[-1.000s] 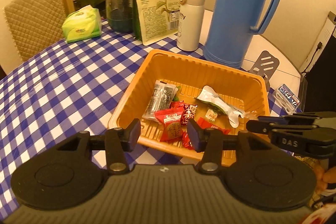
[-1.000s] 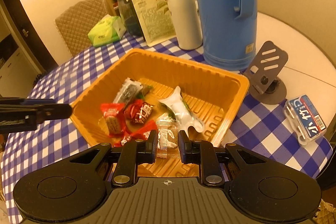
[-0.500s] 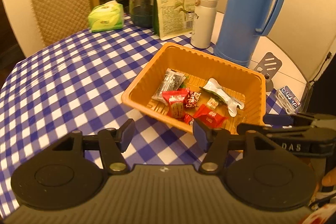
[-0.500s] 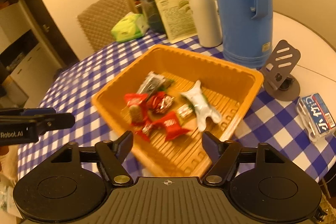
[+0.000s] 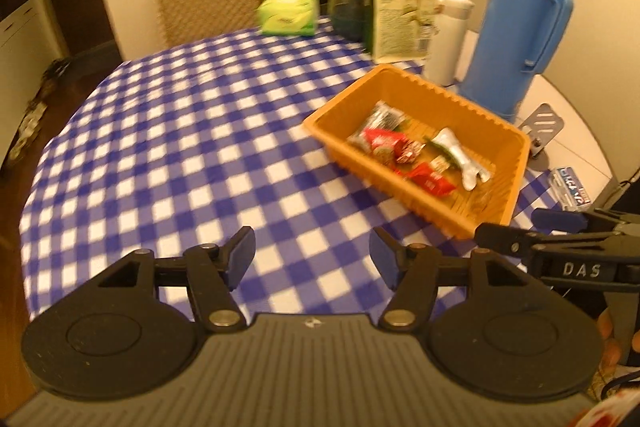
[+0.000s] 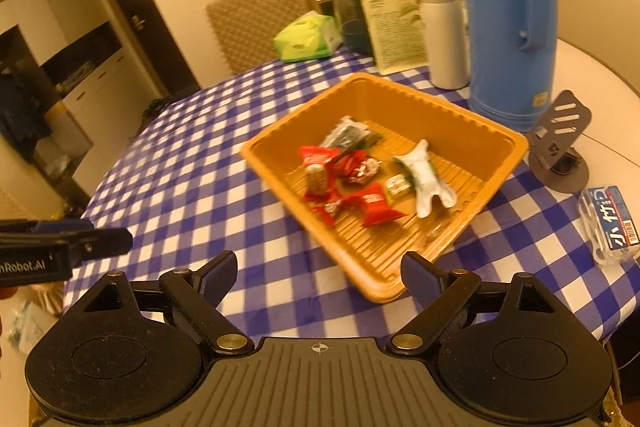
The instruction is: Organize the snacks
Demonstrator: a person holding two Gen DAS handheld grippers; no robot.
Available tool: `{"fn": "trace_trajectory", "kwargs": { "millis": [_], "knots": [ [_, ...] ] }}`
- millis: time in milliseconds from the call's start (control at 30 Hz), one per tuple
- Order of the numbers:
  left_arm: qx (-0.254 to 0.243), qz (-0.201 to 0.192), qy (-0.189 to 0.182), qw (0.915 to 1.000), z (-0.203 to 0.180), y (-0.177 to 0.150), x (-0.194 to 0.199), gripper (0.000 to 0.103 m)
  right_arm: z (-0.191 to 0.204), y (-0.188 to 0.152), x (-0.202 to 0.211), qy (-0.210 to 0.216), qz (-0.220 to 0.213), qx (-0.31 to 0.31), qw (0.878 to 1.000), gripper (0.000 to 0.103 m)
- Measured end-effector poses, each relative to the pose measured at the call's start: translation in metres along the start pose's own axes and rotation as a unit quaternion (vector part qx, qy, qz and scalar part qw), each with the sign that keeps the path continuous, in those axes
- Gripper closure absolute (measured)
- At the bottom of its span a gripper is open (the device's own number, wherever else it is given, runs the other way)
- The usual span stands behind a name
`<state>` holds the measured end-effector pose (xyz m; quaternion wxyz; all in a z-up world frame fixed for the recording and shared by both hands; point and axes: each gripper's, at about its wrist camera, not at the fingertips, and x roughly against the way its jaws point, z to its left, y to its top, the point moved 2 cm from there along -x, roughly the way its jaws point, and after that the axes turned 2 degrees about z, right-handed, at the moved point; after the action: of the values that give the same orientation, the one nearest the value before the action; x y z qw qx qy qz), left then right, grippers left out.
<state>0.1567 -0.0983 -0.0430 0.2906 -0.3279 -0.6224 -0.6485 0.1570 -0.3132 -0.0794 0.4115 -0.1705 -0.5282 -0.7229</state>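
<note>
My left gripper (image 5: 312,257) is spread wide with nothing between its blue pads, held over the blue-and-white checked tablecloth (image 5: 180,147). My right gripper (image 6: 318,273) is spread just as wide and also holds nothing; its right finger sits just beside the near corner of the orange tray (image 6: 500,163). The snacks lie in the tray: a red wrapped snack (image 6: 376,205) nearest me, a small square candy (image 6: 397,185), a white pouch (image 6: 426,177) to the right, and a dark packet (image 6: 348,135) at the far side. Beyond the tray stand a blue thermos (image 6: 508,11), a white bottle (image 6: 444,31) and a sunflower-seed bag (image 6: 394,7). A grey phone stand (image 6: 560,147) is to the right.
</note>
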Motion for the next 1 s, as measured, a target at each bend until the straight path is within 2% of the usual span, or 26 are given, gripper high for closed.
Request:
{"fn": "trace_trajectory", "kwargs": {
  "millis": [167, 333, 500, 767, 1000],
  "knots": [
    [0.017, 0.013, 0.022, 0.9995, 0.012, -0.021, 0.016, 0.042, 0.021, -0.009, 0.007, 0.018, 0.018, 0.017, 1.000, 0.015],
    [0.038, 0.021, 0.038, 0.9983, 0.032, -0.040, 0.030, 0.042, 0.053, -0.022, 0.002, 0.012, 0.048, 0.048, 0.998, 0.015],
    [0.047, 0.028, 0.051, 0.9972, 0.056, -0.059, 0.043, 0.042, 0.081, -0.031, -0.001, 0.012, 0.064, 0.049, 0.997, 0.015],
    [0.056, 0.043, 0.051, 0.9962, 0.089, -0.084, 0.057, 0.042, 0.124, -0.049, 0.002, 0.008, 0.075, 0.055, 0.996, 0.015],
    [0.056, 0.044, 0.031, 0.9970, 0.109, -0.094, 0.065, 0.042, 0.150, -0.065, 0.002, -0.005, 0.081, 0.056, 0.995, 0.015]
  ]
}}
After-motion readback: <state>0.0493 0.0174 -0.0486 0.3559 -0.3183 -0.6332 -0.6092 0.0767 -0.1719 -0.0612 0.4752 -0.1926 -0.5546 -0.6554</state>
